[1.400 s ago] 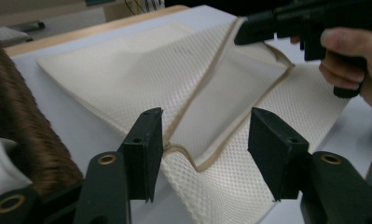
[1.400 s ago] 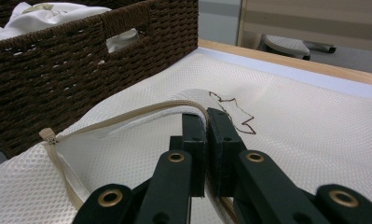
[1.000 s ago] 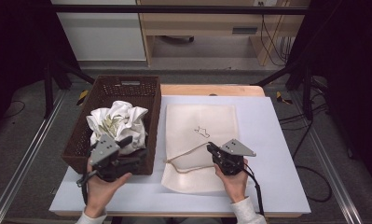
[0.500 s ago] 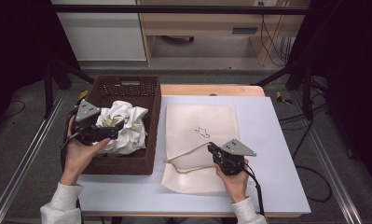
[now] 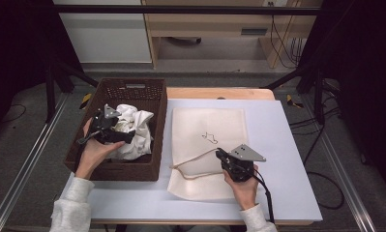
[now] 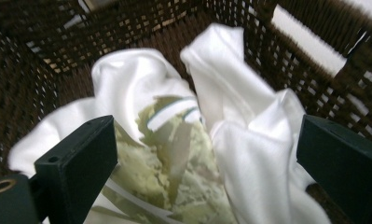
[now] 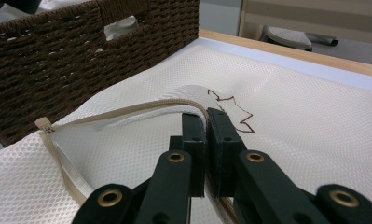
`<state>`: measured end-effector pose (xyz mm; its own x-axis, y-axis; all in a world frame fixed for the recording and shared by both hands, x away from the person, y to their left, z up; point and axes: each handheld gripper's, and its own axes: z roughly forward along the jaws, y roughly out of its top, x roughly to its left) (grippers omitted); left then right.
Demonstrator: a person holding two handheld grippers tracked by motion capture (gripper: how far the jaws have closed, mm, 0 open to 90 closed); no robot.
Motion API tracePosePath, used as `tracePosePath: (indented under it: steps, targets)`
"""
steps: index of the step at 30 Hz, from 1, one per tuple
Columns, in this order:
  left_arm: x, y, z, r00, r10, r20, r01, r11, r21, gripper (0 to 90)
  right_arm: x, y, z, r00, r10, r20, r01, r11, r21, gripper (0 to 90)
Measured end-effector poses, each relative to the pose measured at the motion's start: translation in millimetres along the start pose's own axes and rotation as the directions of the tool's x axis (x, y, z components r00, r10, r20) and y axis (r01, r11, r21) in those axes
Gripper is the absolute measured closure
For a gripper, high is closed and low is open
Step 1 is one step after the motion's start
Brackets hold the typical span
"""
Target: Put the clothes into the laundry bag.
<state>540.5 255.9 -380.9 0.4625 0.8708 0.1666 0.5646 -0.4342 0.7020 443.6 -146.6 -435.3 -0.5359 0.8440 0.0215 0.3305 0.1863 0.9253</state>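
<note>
A dark wicker basket at the table's left holds a heap of white clothes, one with a pale green print. My left gripper hangs low over that heap. Its jaws have just been opening and stand wide; in the left gripper view the left gripper has cloth between its pads, unpressed. A cream mesh bag lies flat beside the basket. My right gripper is shut on the bag's raised zipper edge; the right gripper pinches it.
The basket wall stands close to the left of the bag's mouth. A small dark outline drawing marks the bag. The white table top has bare room to the right of the bag.
My left hand has gone from the basket's near side farther in over the clothes, and its jaws have spread. The right gripper has kept its place on the zipper edge.
</note>
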Motion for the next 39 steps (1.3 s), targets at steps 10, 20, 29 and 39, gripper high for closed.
tracePosePath:
  steps: [10,20,29,39]
  targets:
    - [1.8,-10.9,20.0,0.9978,0.032,-0.058,-0.028,0.9972,0.069,2.2,-1.3,-0.8,0.4,1.0000,0.002,0.000,-0.002,1.000,0.012,86.8]
    - [4.2,-14.9,34.9,0.9985,0.036,-0.040,-0.031,0.9918,0.124,0.0,-1.1,-2.1,2.2,1.0000,-0.005,-0.002,0.005,1.000,0.025,86.7]
    - [7.2,-13.2,37.7,0.9956,-0.029,-0.089,0.047,0.9763,0.211,33.2,-1.8,-2.7,2.8,1.0000,-0.003,-0.002,0.003,1.000,0.030,86.8]
    - [2.3,-8.8,31.4,0.9926,-0.066,-0.102,0.088,0.9691,0.230,67.6,-3.7,-3.4,2.9,1.0000,0.006,-0.003,-0.006,0.999,0.033,86.8]
